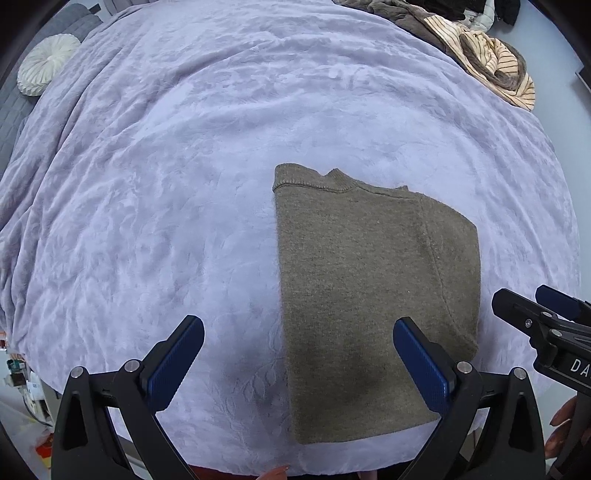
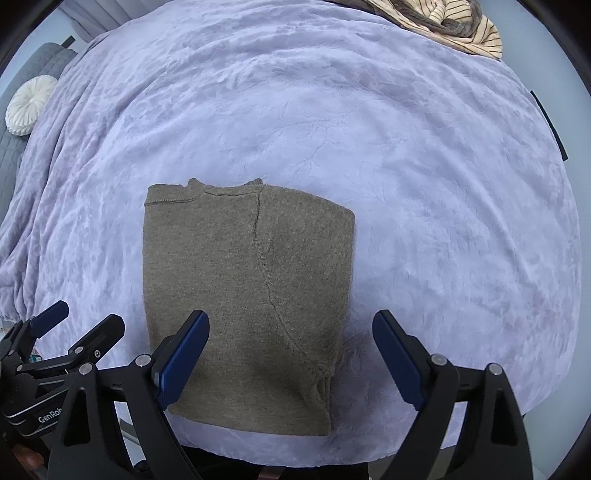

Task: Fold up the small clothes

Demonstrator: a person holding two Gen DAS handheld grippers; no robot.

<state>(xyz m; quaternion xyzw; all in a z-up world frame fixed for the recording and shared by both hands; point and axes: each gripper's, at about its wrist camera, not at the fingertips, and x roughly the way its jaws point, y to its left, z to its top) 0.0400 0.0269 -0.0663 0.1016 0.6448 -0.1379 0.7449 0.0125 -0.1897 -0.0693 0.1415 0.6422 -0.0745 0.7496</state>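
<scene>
A small olive-brown knitted sweater [image 1: 373, 295] lies flat on the lavender blanket [image 1: 184, 184], folded into a narrow rectangle with its neckline at the far end. It also shows in the right wrist view [image 2: 243, 295]. My left gripper [image 1: 299, 347] is open and empty, hovering over the sweater's near left edge. My right gripper [image 2: 291, 343] is open and empty, hovering over the sweater's near right edge. Each gripper shows at the edge of the other's view, the right one [image 1: 539, 314] and the left one [image 2: 74, 325].
A striped beige and brown garment pile [image 1: 491, 62] lies at the blanket's far right corner, also in the right wrist view [image 2: 450, 22]. A round white cushion [image 1: 48, 62] sits at the far left by a grey quilted surface [image 1: 14, 122]. The bed's near edge runs just below the sweater.
</scene>
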